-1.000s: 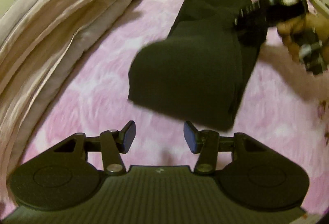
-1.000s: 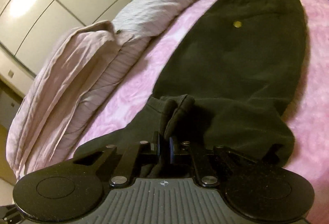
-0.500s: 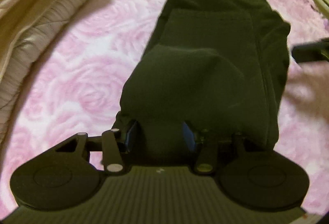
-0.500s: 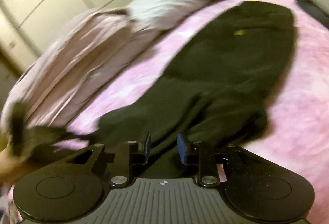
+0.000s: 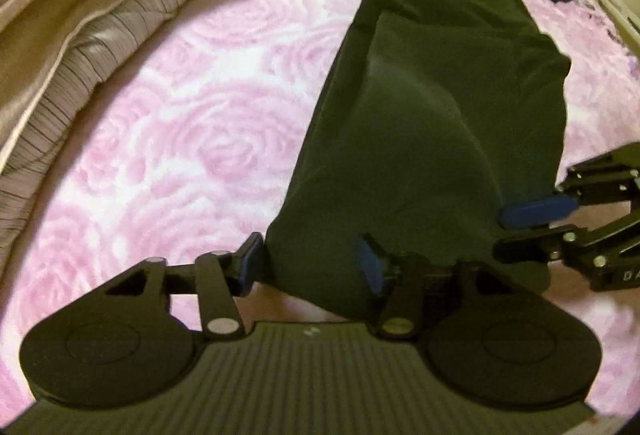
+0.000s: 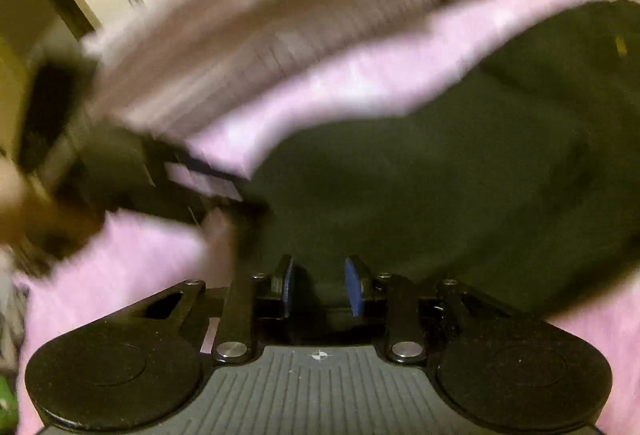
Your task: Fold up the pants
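The dark pants lie folded lengthwise on the pink rose-patterned bed cover, their near end hidden beneath both tools. The left gripper has just been opening, its fingers released astride the near corner. The right gripper stands parted, cloth between but unpressed. The right wrist view is badly smeared. Cut-off letters "DA" mark the right tool's body.
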### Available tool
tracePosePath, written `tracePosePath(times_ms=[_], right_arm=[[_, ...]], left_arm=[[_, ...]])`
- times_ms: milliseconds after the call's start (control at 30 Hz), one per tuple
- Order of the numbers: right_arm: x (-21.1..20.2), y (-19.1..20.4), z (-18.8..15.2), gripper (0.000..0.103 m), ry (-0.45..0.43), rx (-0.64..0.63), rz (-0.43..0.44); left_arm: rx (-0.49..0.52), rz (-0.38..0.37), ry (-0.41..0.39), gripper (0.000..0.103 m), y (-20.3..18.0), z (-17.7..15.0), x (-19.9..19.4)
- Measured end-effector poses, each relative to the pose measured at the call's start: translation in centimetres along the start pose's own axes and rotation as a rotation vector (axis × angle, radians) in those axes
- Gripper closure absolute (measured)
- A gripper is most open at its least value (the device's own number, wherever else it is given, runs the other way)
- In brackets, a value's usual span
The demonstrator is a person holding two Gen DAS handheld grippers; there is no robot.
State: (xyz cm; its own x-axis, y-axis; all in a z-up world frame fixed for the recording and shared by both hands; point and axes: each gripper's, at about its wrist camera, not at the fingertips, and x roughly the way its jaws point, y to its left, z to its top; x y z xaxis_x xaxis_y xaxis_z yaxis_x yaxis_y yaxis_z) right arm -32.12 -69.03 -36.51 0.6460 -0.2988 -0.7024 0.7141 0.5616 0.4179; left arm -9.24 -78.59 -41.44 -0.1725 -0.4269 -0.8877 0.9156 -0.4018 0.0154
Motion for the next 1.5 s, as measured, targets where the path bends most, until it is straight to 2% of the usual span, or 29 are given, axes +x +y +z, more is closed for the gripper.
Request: tracePosePath(times_ms=[67,167,233,300,433,567,633,667,700,733,800,933,1067,1167,1267,1367,1500], right_arm=[[-0.5,-0.9,-1.0,0.081,-0.024,0.021,0.007],[-2.2,-0.5,0.1,0.077,-0.021,0.056,-0.001],[-4.1,-0.3,0.2,0.065,-0.064,0.098,0.003],[-5.5,0.2,-0.7,0.034,-0.084,0.159,0.007],[-4.5,2.1,-3.5,0.033,-0.068,0.166,0.017],[-0.9,3.8,-4.3,0.033,-0.122,0.094,0.003],[1.0,3.6,-4.4,0.034,-0.137,0.105,-0.005],[1.4,3.4,-4.6,0.041,-0.153,0.141,0.007],[1.6,3.3,-4.7,0.053,-0.153,0.167,0.029],[1.8,3.2,-4.6,0.057,-0.140,0.190,0.042],[1.8,2.8,-4.8,0.086,-0.131,0.232,0.051],[1.5,1.2,-4.6,0.091,-0.050,0.370,0.112],[-2.2,1.9,-4.4,0.091,0.045,0.370,0.154],[-5.7,2.8,-7.2,0.092,0.157,0.367,0.193],[-9.3,3.9,-12.0,0.092,0.279,0.336,0.189],[-13.2,4.2,-17.4,0.091,0.368,0.331,0.162],[-16.2,3.3,-21.9,0.091,0.434,0.343,0.138]], left_arm=[[-0.016,0.003,-0.003,0.051,0.2,0.0,0.1],[-0.014,0.006,-0.004,0.052,0.5,0.0,-1.0],[0.018,0.025,-0.005,0.057,0.5,-0.5,-2.4],[0.053,0.049,-0.012,0.057,0.4,-1.2,-3.5],[0.175,0.080,-0.021,0.057,-0.3,-3.4,-5.4],[0.263,0.086,-0.042,0.055,-1.0,-5.5,-6.3],[0.274,0.080,-0.046,0.055,-1.3,-6.6,-6.6],[0.275,0.080,-0.047,0.055,-1.4,-7.1,-6.8],[0.275,0.079,-0.049,0.055,-1.5,-7.8,-7.1],[0.271,0.078,-0.050,0.055,-1.5,-8.4,-7.3],[0.261,0.080,-0.051,0.055,-1.7,-9.6,-8.1],[0.235,0.076,-0.063,0.055,-2.3,-12.3,-10.8],[0.206,0.052,-0.083,0.055,-3.4,-15.0,-14.5],[0.178,0.004,-0.087,0.054,-4.9,-16.9,-16.9],[0.129,-0.088,-0.077,0.054,-7.0,-18.9,-18.7],[0.066,-0.224,-0.050,0.051,-9.4,-20.9,-19.4],[-0.009,-0.365,-0.010,0.051,-12.4,-22.3,-18.0]])
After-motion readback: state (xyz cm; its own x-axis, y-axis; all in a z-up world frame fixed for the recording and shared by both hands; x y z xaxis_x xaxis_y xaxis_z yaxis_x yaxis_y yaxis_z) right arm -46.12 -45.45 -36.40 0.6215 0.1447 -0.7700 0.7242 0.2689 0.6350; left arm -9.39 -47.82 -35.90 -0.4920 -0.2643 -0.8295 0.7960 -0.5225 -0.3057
